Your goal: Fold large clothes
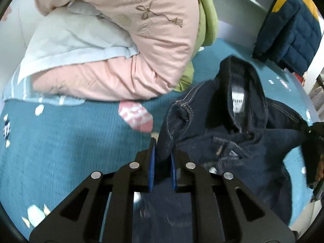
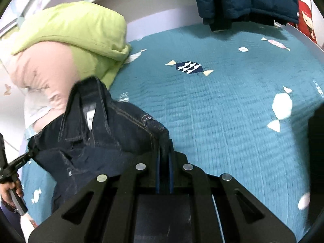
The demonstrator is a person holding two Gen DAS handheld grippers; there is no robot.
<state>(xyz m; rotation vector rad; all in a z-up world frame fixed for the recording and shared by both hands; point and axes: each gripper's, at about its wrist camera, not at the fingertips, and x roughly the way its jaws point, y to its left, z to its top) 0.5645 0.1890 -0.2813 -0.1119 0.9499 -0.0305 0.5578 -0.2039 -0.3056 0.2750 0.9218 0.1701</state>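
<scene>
A dark blue denim jacket (image 1: 232, 133) with a white collar label hangs between my two grippers above a teal bed cover (image 1: 70, 145). My left gripper (image 1: 163, 154) is shut on the jacket's left shoulder seam. The jacket also shows in the right wrist view (image 2: 105, 125), collar up. My right gripper (image 2: 164, 147) is shut on the jacket's other shoulder. The right gripper shows at the right edge of the left wrist view (image 1: 316, 141); the left one shows at the left edge of the right wrist view (image 2: 14, 168).
A pink quilt (image 1: 141, 40) with a pale blue pillow (image 1: 70, 38) and a green pillow (image 2: 81, 32) are piled at the bed's left. A navy and yellow padded jacket (image 1: 293, 30) hangs at the far right. The teal bed cover (image 2: 222, 101) stretches to the right.
</scene>
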